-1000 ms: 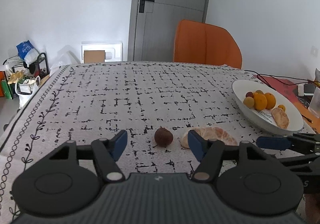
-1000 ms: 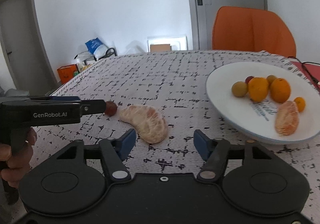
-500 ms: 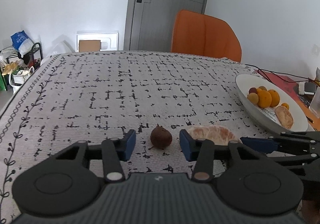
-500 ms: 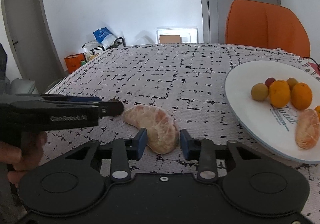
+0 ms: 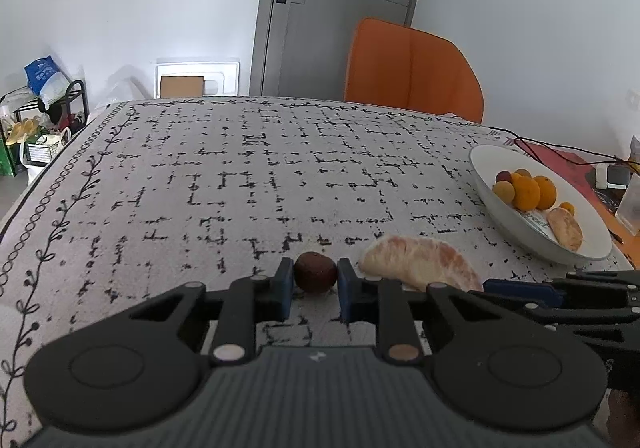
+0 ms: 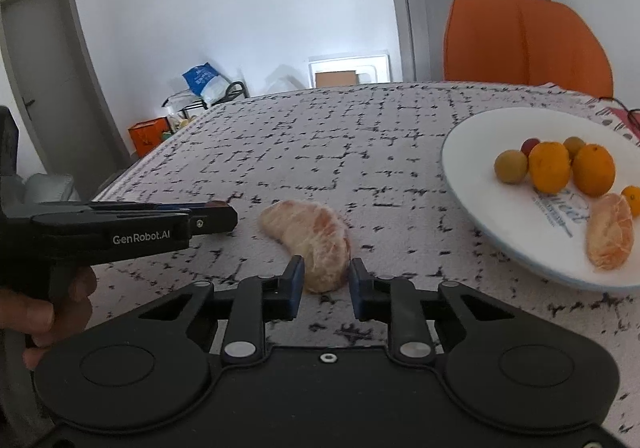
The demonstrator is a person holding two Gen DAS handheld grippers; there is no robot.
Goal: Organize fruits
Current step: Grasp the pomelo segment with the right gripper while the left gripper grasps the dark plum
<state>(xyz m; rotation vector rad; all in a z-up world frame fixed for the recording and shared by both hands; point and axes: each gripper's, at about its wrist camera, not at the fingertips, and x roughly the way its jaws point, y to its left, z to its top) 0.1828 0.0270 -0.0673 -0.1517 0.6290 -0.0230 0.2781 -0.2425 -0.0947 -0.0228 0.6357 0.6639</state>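
Note:
A small dark brown round fruit [image 5: 315, 277] sits on the patterned tablecloth, and my left gripper [image 5: 313, 284] is shut on it, pads touching both sides. A peeled pomelo segment [image 6: 310, 240] lies just to its right; it also shows in the left wrist view [image 5: 420, 262]. My right gripper [image 6: 325, 282] is shut on the segment's near end. A white plate [image 6: 480, 215] at the right holds oranges [image 6: 572, 167], small round fruits and another peeled segment [image 6: 610, 232]. The left gripper shows in the right wrist view [image 6: 216, 213], hiding the brown fruit.
An orange chair [image 5: 412, 71] stands behind the table's far edge. Cables and small items [image 5: 600, 167] lie beyond the plate at the right. A shelf with bags [image 5: 40, 111] stands on the floor at the left. A person's hand [image 6: 40, 312] holds the left gripper.
Both grippers moved forward and closed: the left onto the brown fruit, the right onto the peeled segment. Both fruits still rest on the cloth.

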